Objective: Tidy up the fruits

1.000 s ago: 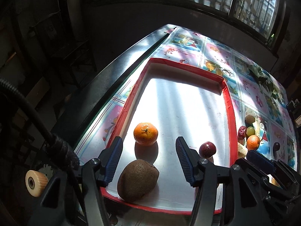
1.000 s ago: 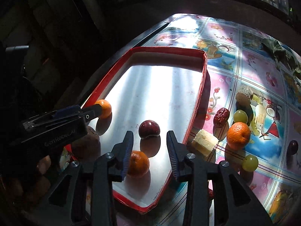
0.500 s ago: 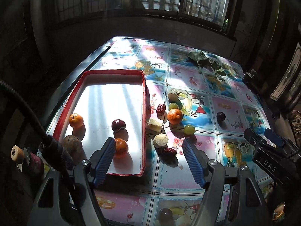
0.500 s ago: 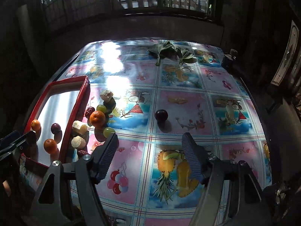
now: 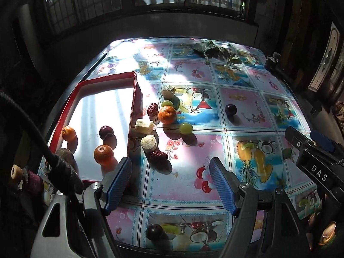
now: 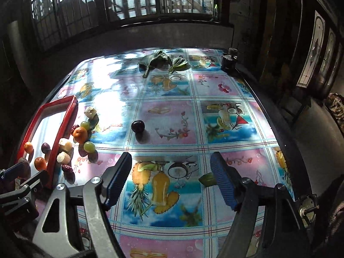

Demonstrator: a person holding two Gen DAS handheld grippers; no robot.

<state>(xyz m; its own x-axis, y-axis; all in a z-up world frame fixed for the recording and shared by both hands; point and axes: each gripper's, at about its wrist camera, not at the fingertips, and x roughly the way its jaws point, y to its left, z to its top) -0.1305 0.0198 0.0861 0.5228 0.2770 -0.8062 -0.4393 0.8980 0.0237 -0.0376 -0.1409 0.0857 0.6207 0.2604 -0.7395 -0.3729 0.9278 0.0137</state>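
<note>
The red tray (image 5: 132, 107) lies at the table's left and holds two oranges (image 5: 103, 154), a dark plum (image 5: 106, 131) and a brown kiwi (image 5: 64, 153). Right of its rim lie an orange (image 5: 167, 114), green grapes (image 5: 186, 128), red dates (image 5: 158, 155) and white chunks (image 5: 144, 126). A lone dark plum (image 6: 137, 126) sits mid-table, and another (image 5: 154, 231) lies near the front edge. My left gripper (image 5: 169, 185) hovers over bare cloth beside the tray's near corner, its jaws opening with nothing between them. My right gripper (image 6: 171, 178) hangs further right, jaws also opening and empty.
A fruit-print cloth (image 6: 172, 118) covers the table. Green leaves (image 6: 159, 61) and a dark jar (image 6: 229, 61) sit at the far edge. A small green piece (image 6: 207, 179) lies by my right finger. A barred window and dark walls surround the table.
Both grippers pulled back and swung right, away from the tray. The right jaws spread wide, leaving an orange in the tray. The left jaws widened too.
</note>
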